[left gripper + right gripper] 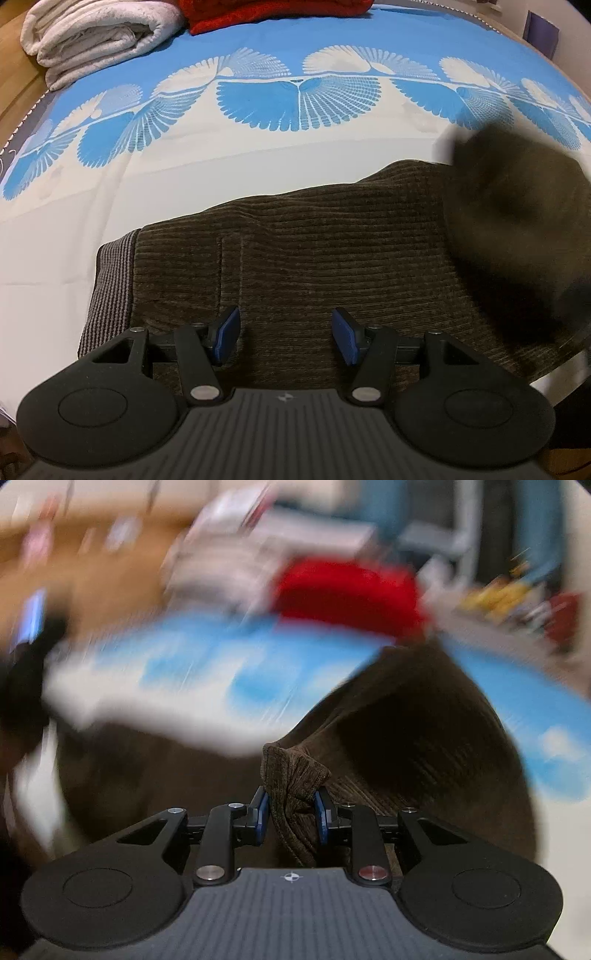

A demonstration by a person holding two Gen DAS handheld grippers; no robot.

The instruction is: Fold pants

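Note:
Dark brown corduroy pants (314, 251) lie flat across the bed, with the grey ribbed waistband (110, 288) at the left. My left gripper (286, 338) is open and empty, hovering just above the pants near the waist. My right gripper (291, 812) is shut on a bunched edge of the pants (295, 771) and holds it lifted, so the cloth drapes away behind it (424, 738). That lifted part shows as a blurred brown mass at the right of the left wrist view (517, 206). The right wrist view is motion-blurred.
The bed carries a blue and white fan-patterned sheet (258, 103). A folded white blanket (92, 37) and a red blanket (277, 13) lie at its far side. The red blanket shows blurred in the right wrist view (347, 590). Wooden floor lies beyond the left edge.

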